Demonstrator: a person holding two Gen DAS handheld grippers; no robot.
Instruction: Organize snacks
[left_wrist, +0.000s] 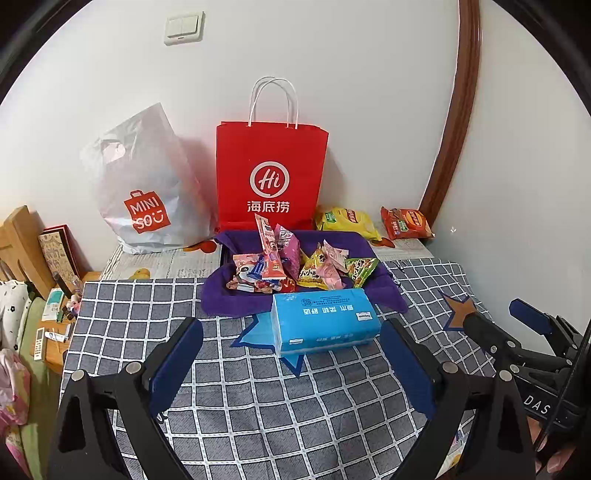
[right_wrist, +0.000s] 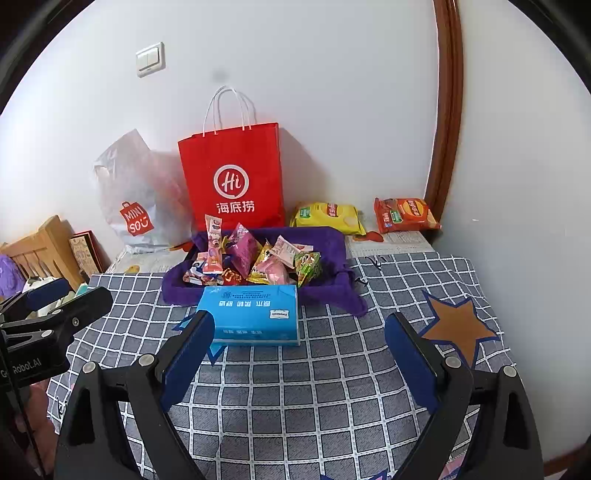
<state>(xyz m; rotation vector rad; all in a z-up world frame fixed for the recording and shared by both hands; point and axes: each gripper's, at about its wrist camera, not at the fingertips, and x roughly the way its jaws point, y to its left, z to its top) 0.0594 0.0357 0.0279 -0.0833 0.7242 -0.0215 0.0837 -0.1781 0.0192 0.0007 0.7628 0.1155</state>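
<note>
Hovering with both left tongs (left_wrist: 291, 363) and right tongs (right_wrist: 299, 356) spread empty, light, crinkly snack packets (left_wrist: 295, 267) look best pinched by their sealed edges.

Both views are bright and evenly lit by soft, diffuse light, with no hard highlights on the white wall (left_wrist: 369, 74). The red paper bag (left_wrist: 271, 173) casts a faint, soft-edged shadow on the wall to its right, and the translucent plastic bag (left_wrist: 147, 184) throws a pale red-tinted shade between them. The blue tissue pack (right_wrist: 251, 314) shows a mild sheen on its wrapper. Strong fisheye distortion bows the brown door frame (right_wrist: 447, 110) and curves the checked cloth (right_wrist: 295, 406); black vignette fills the corners. The centre is sharp, while the edges soften and show slight colour fringing
</note>
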